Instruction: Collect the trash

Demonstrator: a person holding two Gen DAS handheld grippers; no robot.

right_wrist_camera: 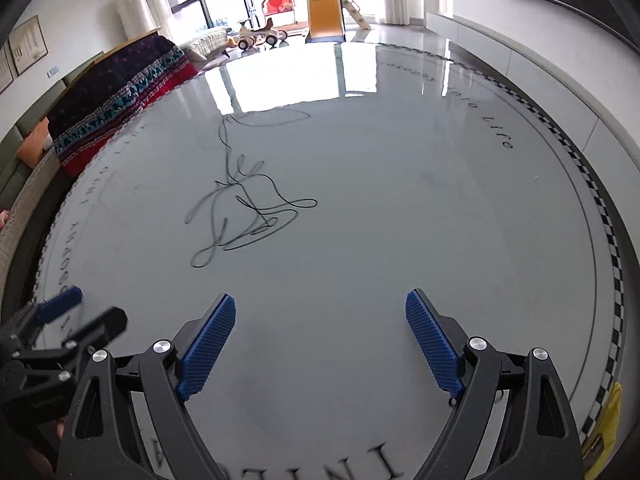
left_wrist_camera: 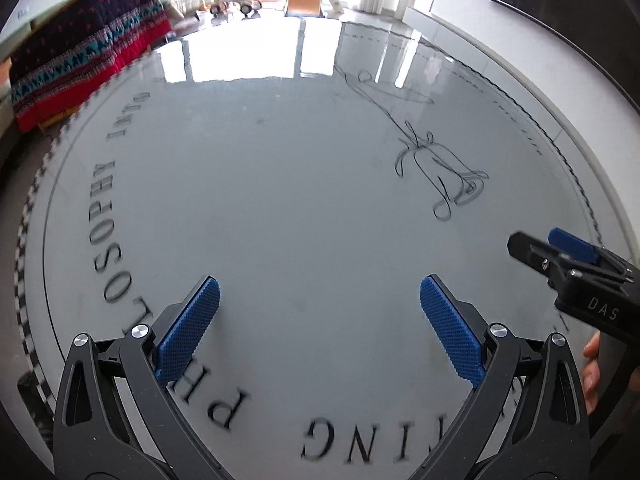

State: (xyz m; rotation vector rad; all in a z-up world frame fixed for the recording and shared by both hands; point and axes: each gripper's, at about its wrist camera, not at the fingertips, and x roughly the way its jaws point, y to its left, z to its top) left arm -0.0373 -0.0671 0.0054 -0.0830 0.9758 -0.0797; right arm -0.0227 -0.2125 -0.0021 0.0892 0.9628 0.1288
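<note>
My left gripper (left_wrist_camera: 319, 296) is open and empty over the near part of a round glass table (left_wrist_camera: 280, 184). My right gripper (right_wrist_camera: 320, 312) is open and empty over the same table (right_wrist_camera: 400, 220). The right gripper also shows at the right edge of the left wrist view (left_wrist_camera: 552, 250), and the left gripper shows at the lower left of the right wrist view (right_wrist_camera: 80, 312). No loose trash shows on the table top. A yellow object (right_wrist_camera: 606, 428), partly hidden, sits past the table's right rim.
The table top carries printed letters (left_wrist_camera: 108, 208) and a black line drawing (right_wrist_camera: 244, 208). A patterned blanket on a sofa (left_wrist_camera: 80, 64) lies beyond the left rim. A toy slide (right_wrist_camera: 326, 12) and ride-on toys (right_wrist_camera: 260, 36) stand far back.
</note>
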